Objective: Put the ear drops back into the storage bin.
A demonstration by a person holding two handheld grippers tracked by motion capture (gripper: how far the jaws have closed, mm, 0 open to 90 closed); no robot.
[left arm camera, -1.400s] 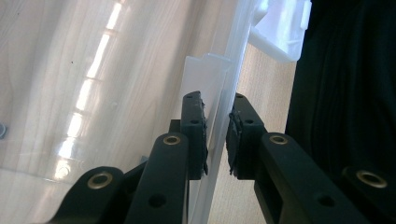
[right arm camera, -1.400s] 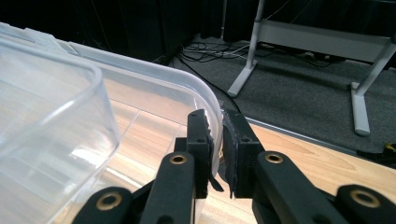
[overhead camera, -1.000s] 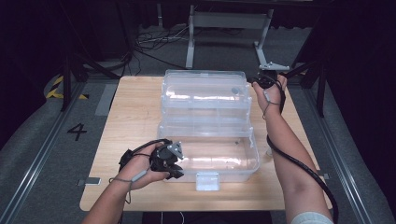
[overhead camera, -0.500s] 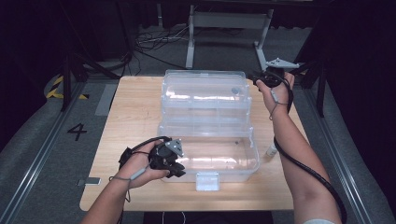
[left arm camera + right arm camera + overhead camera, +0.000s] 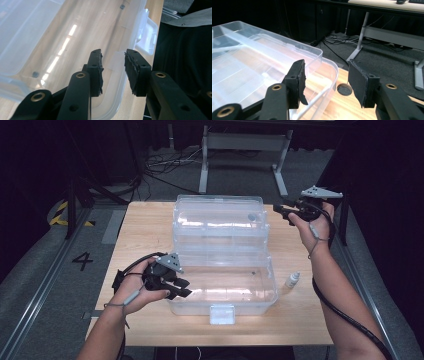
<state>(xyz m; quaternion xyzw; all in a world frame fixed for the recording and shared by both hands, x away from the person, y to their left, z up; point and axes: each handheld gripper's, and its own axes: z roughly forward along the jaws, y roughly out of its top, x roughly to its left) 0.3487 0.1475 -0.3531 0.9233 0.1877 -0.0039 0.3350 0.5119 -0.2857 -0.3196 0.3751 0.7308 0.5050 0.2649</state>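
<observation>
A clear plastic box lies wide open on the wooden table, its lid laid back toward the far side. My left gripper is at the box's near left corner. In the left gripper view its jaws have just been opening and straddle the box's rim, pads apart from it. My right gripper hovers beside the lid's right end. Its jaws have just been opening, with nothing between them and the lid to their left.
A small white dropper bottle stands on the table just right of the box. The box's white latch hangs at its front wall. A round cable hole sits in the tabletop near the lid. Desk legs and cables lie beyond the far edge.
My right gripper has drawn away from the lid's right end, up and to the right, and its jaws have parted. The left gripper's jaws have spread at the box's corner.
</observation>
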